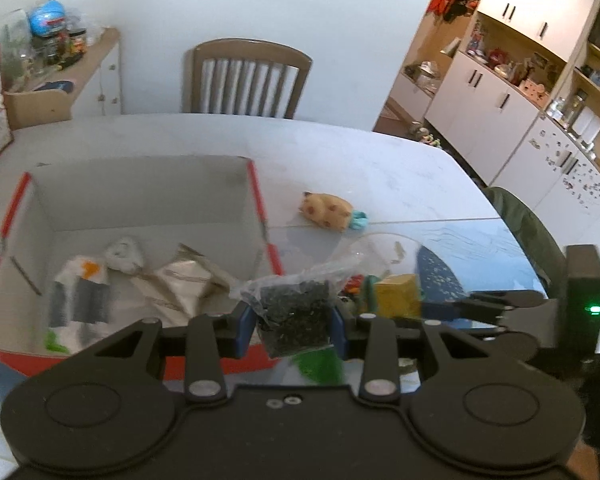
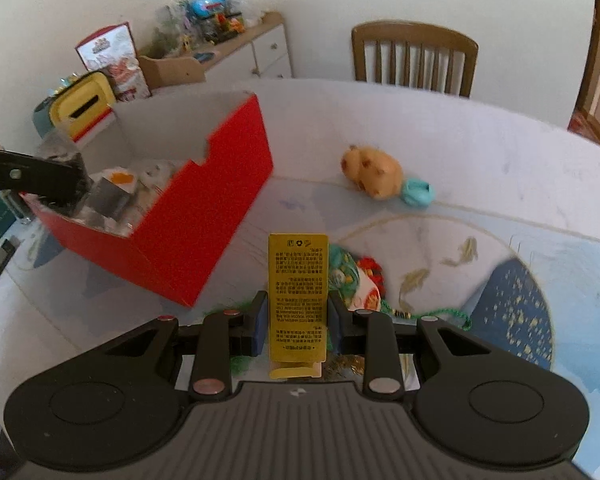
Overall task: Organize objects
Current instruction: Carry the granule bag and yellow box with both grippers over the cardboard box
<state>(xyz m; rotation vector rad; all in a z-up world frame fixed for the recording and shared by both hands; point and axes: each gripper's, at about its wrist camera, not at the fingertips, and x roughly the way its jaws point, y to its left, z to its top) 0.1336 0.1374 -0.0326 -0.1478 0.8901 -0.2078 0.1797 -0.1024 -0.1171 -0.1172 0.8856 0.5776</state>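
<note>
Left tool (image 1: 292, 322) is gripping a clear bag of dark bits (image 1: 296, 312) between its blue pads, hanging over the near rim of the red box (image 2: 204, 216) on the table (image 2: 480, 152). Right tool (image 2: 298, 320) is clamping a yellow printed carton (image 2: 298, 292) upright just above the table, right of the box. Spotted plush toy (image 2: 374, 174) is lying well apart, farther back.
</note>
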